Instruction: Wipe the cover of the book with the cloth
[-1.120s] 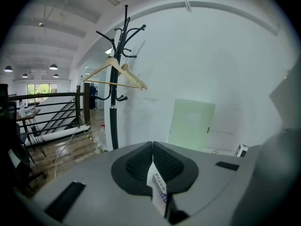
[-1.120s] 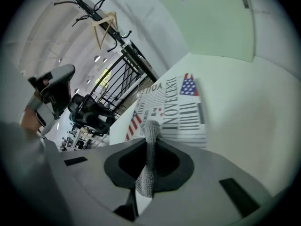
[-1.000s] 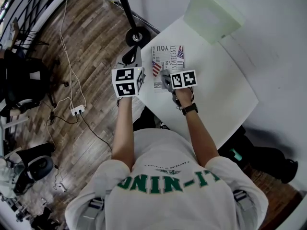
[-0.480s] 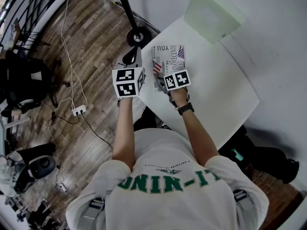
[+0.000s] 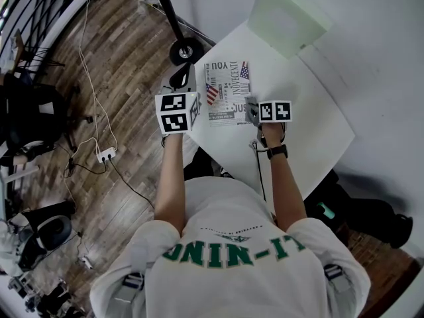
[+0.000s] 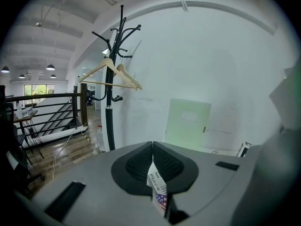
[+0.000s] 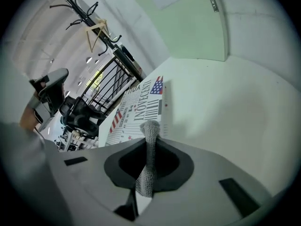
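Head view: a flag-printed white paperback book [image 5: 225, 93] lies on the white table [image 5: 298, 131]. The left gripper [image 5: 188, 88] is at the book's left edge, the right gripper [image 5: 251, 110] at its right edge.
Left gripper view: the jaws pinch the book's edge.
Right gripper view: the jaws clamp a grey knitted cloth [image 7: 147, 160] just before the book.

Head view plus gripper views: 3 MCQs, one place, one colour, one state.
1. The right gripper sits: A by the flag-printed white book's right edge; B on the book's centre; C off the white table.
2. The knitted cloth is: A grey; B red; C yellow.
3. The left gripper is: A open, empty; B shut on the book; C shut on the cloth.
A, head view shows it there; A, seen between the right jaws; B, the cover's edge is pinched between its jaws.
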Demonstrator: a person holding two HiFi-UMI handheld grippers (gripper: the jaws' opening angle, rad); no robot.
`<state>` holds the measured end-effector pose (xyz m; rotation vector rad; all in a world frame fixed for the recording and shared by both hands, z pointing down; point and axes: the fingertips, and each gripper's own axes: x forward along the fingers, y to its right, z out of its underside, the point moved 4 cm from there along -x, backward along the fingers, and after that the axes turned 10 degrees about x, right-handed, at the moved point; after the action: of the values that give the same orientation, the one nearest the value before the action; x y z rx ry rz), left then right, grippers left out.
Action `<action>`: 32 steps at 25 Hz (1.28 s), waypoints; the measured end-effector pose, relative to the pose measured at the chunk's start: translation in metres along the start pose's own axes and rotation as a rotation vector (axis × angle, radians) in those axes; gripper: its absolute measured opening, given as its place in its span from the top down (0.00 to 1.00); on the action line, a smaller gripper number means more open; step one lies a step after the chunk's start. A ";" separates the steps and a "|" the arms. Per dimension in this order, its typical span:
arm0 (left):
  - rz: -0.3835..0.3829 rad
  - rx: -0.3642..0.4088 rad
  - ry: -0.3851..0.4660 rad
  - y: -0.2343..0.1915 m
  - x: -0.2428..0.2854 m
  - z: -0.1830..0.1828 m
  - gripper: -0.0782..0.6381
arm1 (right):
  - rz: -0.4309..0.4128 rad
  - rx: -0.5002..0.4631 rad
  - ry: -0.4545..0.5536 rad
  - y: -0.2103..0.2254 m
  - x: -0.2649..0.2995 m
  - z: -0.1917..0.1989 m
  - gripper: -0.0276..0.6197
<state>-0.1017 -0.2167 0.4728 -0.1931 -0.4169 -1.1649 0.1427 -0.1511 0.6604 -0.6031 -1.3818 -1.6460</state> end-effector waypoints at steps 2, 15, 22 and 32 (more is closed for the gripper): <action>0.002 0.001 0.003 0.000 -0.002 0.000 0.87 | 0.003 0.010 0.009 0.003 -0.003 0.000 0.90; -0.025 -0.003 -0.004 -0.005 -0.008 0.004 0.87 | -0.170 -0.084 -0.079 -0.085 0.032 0.028 0.90; -0.036 0.004 -0.006 -0.007 -0.014 0.004 0.87 | -0.196 -0.217 -0.168 -0.129 0.068 0.061 0.90; -0.045 0.001 0.000 -0.009 -0.019 0.002 0.87 | -0.166 -0.212 -0.094 -0.093 0.048 0.055 0.90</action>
<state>-0.1171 -0.2036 0.4662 -0.1836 -0.4241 -1.2086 0.0304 -0.1148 0.6654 -0.7111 -1.3647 -1.9357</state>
